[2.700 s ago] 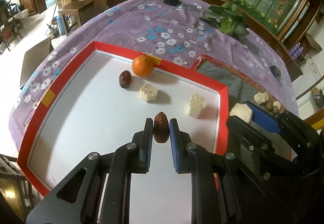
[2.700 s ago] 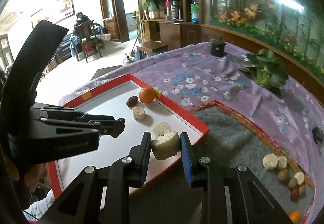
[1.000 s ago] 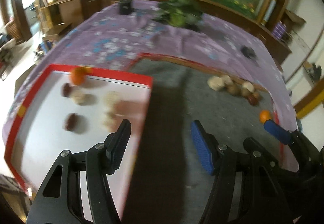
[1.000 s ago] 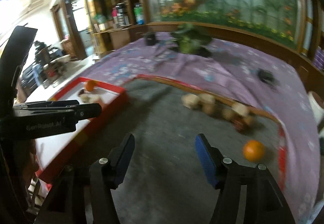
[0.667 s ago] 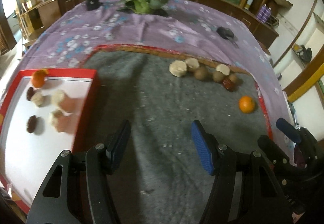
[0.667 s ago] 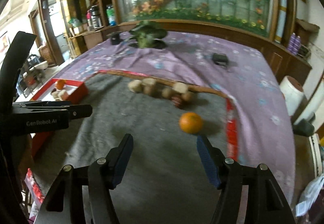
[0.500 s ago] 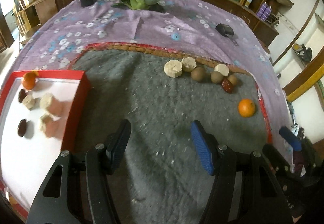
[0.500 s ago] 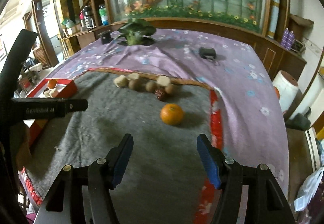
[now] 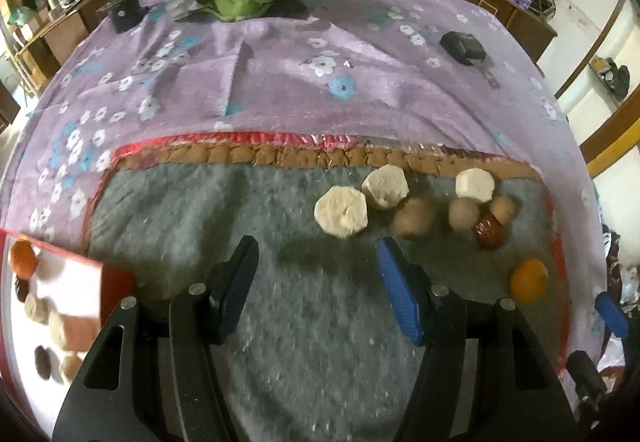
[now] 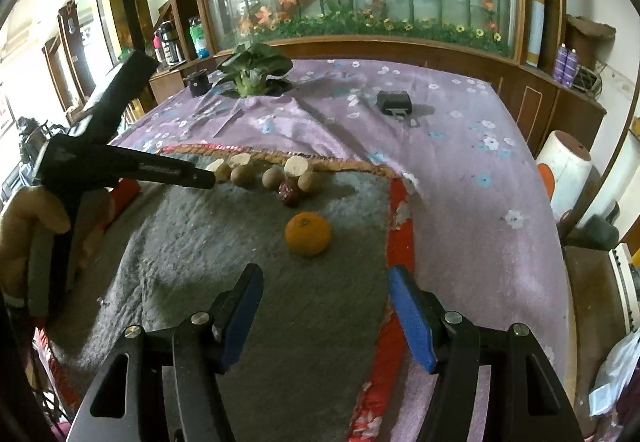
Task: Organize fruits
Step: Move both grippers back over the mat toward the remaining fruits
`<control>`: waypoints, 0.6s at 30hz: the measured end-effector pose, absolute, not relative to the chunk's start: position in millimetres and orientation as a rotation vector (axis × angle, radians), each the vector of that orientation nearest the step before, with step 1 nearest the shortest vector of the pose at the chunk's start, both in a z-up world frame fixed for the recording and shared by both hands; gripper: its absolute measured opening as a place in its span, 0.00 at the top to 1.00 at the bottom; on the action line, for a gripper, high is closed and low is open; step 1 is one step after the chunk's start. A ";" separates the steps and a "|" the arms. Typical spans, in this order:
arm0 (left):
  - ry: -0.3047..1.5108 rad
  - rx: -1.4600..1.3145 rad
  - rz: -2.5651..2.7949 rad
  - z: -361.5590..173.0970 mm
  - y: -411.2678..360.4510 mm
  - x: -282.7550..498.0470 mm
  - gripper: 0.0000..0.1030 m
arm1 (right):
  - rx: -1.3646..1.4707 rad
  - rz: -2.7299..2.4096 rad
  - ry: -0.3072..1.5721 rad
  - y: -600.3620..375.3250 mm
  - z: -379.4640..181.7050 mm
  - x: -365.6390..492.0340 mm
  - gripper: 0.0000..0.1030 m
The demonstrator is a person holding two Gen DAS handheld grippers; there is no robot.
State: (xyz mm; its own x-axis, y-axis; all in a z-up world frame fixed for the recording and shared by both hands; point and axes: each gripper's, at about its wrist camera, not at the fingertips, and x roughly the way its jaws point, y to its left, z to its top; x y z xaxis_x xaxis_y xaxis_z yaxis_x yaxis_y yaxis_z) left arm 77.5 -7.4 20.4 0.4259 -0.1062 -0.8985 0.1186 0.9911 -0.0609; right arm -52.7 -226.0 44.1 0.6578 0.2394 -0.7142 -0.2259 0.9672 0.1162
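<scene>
- Tilting steeply down over the grey felt mat [image 9: 180, 202], your left tongs [image 9: 316, 254] stand released, nothing between the jaws.
- Left of those tongs sits the white tray [image 9: 56, 322] with its red rim; in it you have one orange and several pale and dark pieces, too blurred to count.
- Just ahead of the left tongs lies the cluster: three pale, faceted chunks, the nearest [image 9: 341, 212] just beyond the jaw tips; three round, brownish fruits [image 9: 414, 218]; and one glossy, dark red date [image 9: 489, 232].
- Ahead and right of the left tongs, well apart from the cluster, one smooth, round orange [image 9: 529, 279] rests on the mat.
- Your right tongs [image 10: 326, 302] point down more shallowly, also released and empty; that orange [image 10: 308, 228] lies just ahead of them, between the lines of the jaws.
- Your gloved left hand [image 10: 24, 226] grips the other tool's handle at the far left.
- Under the mat is a purple flowered cloth [image 10: 460, 170]; the mat's edge is red and braided.
</scene>
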 end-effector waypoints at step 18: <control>1.076 0.038 -0.134 15.7 -14.1 88.4 0.62 | -0.023 0.349 0.838 -209.3 26.9 -10.2 0.38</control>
State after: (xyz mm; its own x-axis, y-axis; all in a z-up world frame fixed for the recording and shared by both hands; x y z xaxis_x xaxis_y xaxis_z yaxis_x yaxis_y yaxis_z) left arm 88.4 -14.1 15.7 0.4679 -0.0902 -0.8792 0.1277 0.9912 -0.0338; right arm -10.2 -209.3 26.9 0.6153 0.2938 -0.7315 -0.3117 0.9430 0.1165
